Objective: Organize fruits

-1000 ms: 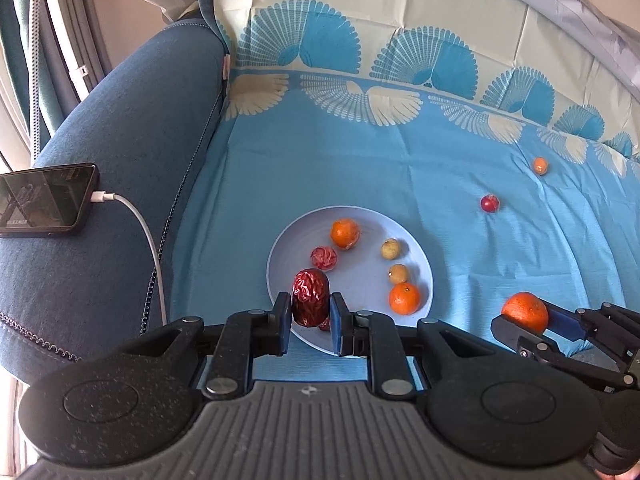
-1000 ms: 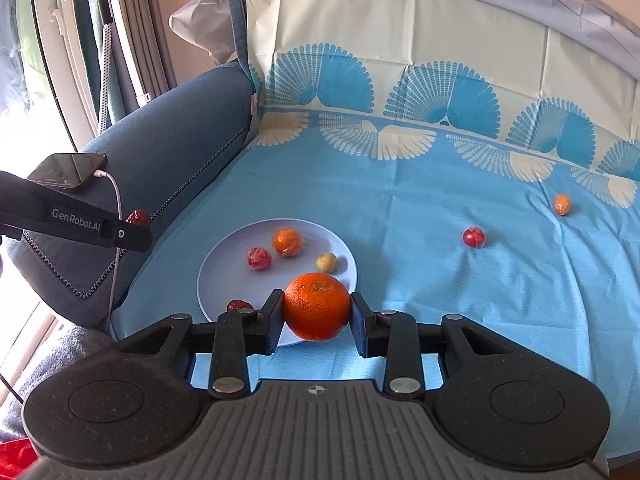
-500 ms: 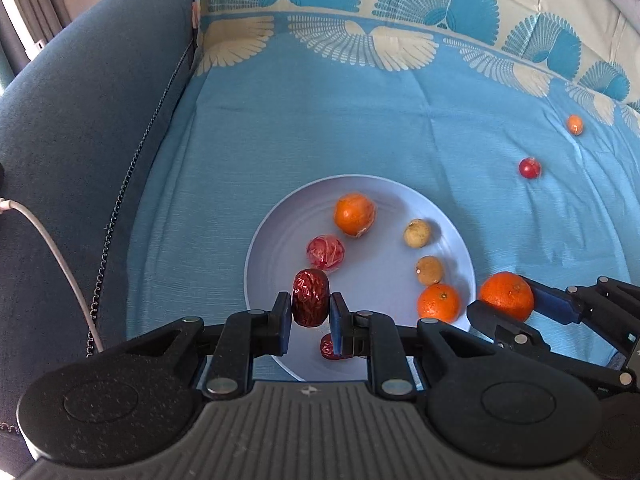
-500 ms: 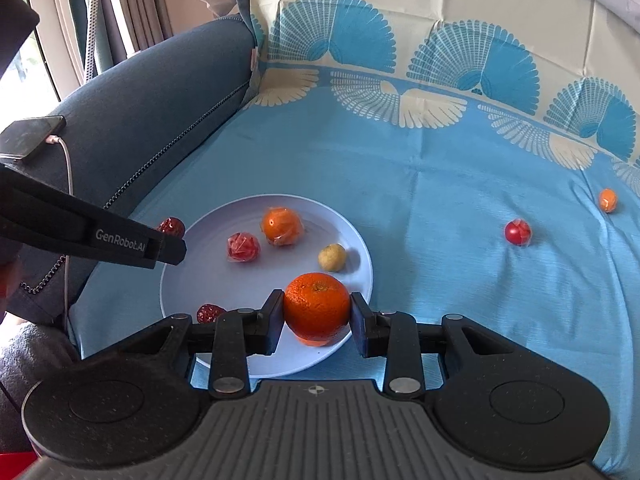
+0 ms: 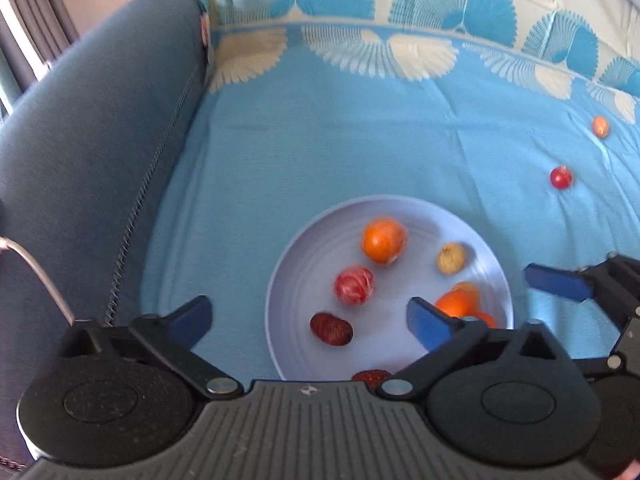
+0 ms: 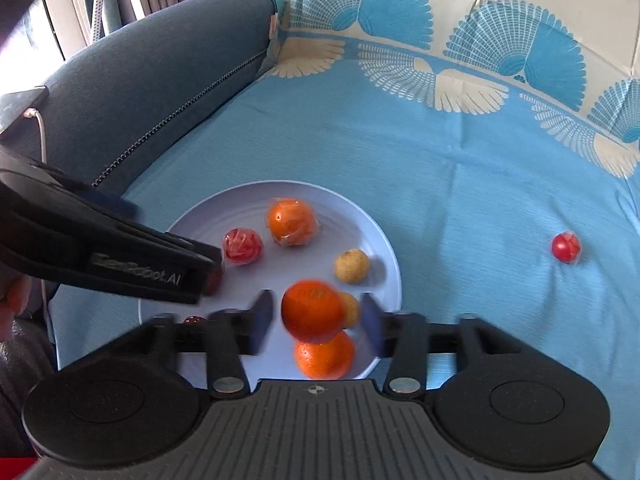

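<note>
both grippers sit over the plate (image 6: pixel 372 232) to drop fruit: left gripper (image 5: pixel 308 316) jaws have just been opening wide, red date (image 5: pixel 331 329) lying free at plate's 7 o'clock; right gripper (image 6: pixel 316 314) jaws have just been opening, blurred orange (image 6: pixel 312 310) between them, unpressed.

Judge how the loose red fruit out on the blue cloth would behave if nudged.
The small red fruit looks round, so it would probably roll. Its shiny, crinkled surface suggests a slippery wrapper. The blue cloth is wrinkled, which may stop it soon.

Open blue cloth (image 6: pixel 460 200) beyond crowded plate (image 6: pixel 384 248); sofa arm (image 6: pixel 152 88) walling the left.
</note>
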A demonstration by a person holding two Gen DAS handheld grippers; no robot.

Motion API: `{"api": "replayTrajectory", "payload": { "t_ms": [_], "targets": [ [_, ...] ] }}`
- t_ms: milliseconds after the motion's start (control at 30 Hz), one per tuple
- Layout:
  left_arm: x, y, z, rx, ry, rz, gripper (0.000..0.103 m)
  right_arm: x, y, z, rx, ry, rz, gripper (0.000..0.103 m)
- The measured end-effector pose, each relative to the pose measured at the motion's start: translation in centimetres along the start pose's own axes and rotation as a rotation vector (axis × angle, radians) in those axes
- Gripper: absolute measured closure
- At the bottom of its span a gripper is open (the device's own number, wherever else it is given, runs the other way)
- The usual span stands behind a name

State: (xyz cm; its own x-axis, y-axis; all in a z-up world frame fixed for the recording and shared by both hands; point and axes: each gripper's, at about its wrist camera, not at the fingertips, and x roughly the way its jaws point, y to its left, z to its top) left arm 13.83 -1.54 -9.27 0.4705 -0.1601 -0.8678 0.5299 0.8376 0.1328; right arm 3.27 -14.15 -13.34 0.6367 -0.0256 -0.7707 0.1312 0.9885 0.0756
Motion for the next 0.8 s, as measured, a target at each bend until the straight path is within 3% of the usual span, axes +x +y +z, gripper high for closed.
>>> {"api": "replayTrajectory", "payload": {
  "t_ms": [33,167,400,800],
  "targets": [
    [-0.5,0.1,0.0,0.017,0.003,-0.007,0.000,-0.4,-0.1,0.0,-0.003,-0.005,-0.008,0.021],
    [-2.7,0.9,-1.3,0.000,0.062,0.002,0.000,-3.2,-0.4,-1.2,0.018,0.018,-0.008,0.011],
    [-5.4,1.7,-5.4,-0.096,0.273,-0.012,0.000,-9.6,0.1,-4.5,0.120,0.079,0.017,0.006],
    [-13.1,0.0,-9.6,-0.104,0.208,-0.004,0.000,-18.4,1.8,-6.8,0.091,-0.045,-0.018,0.003]
  ]
}}
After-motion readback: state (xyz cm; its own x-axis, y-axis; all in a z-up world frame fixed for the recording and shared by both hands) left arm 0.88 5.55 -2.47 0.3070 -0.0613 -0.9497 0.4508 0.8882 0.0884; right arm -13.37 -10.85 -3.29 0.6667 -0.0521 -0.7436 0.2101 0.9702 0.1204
